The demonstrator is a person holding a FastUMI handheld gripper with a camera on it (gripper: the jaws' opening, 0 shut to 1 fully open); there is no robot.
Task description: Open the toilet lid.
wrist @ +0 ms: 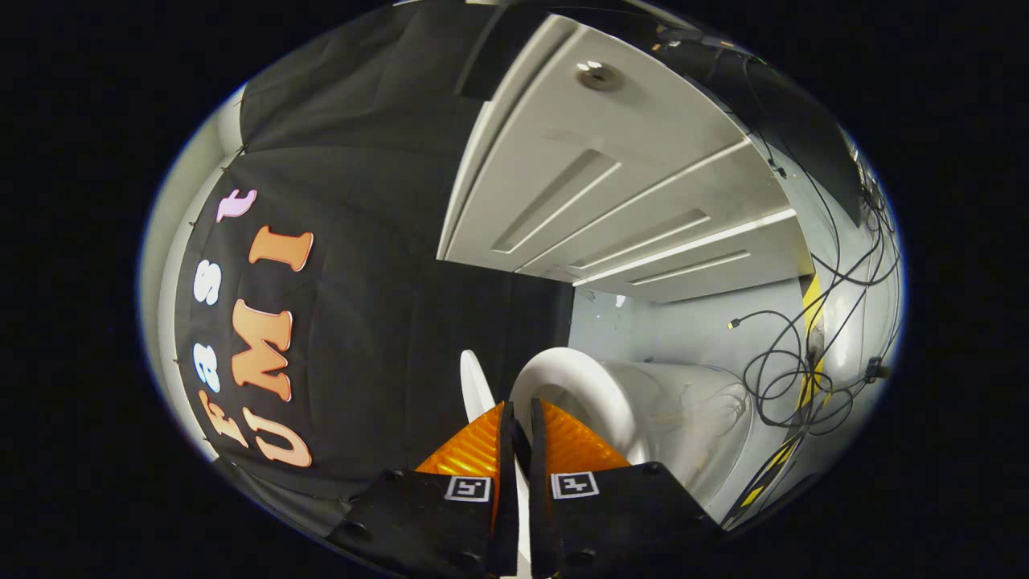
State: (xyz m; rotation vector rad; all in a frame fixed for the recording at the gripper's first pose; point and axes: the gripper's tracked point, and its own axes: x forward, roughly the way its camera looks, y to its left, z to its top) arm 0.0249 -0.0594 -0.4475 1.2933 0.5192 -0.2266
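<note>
Gripper (520, 418) fingers nearly together, pinching thin white toilet lid (474, 386) at its edge | lid stands edge-on between fingers, apart from seat ring (579, 386) | lid likely light, stiff, slick plastic, hinged; rim is best hold | bowl (691, 418) contents hidden | cables (796, 370) beyond.

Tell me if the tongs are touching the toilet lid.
Touching. In the gripper view the tongs are nearly closed on the thin white edge of the lid, which runs between both fingers, beside the seat.
</note>
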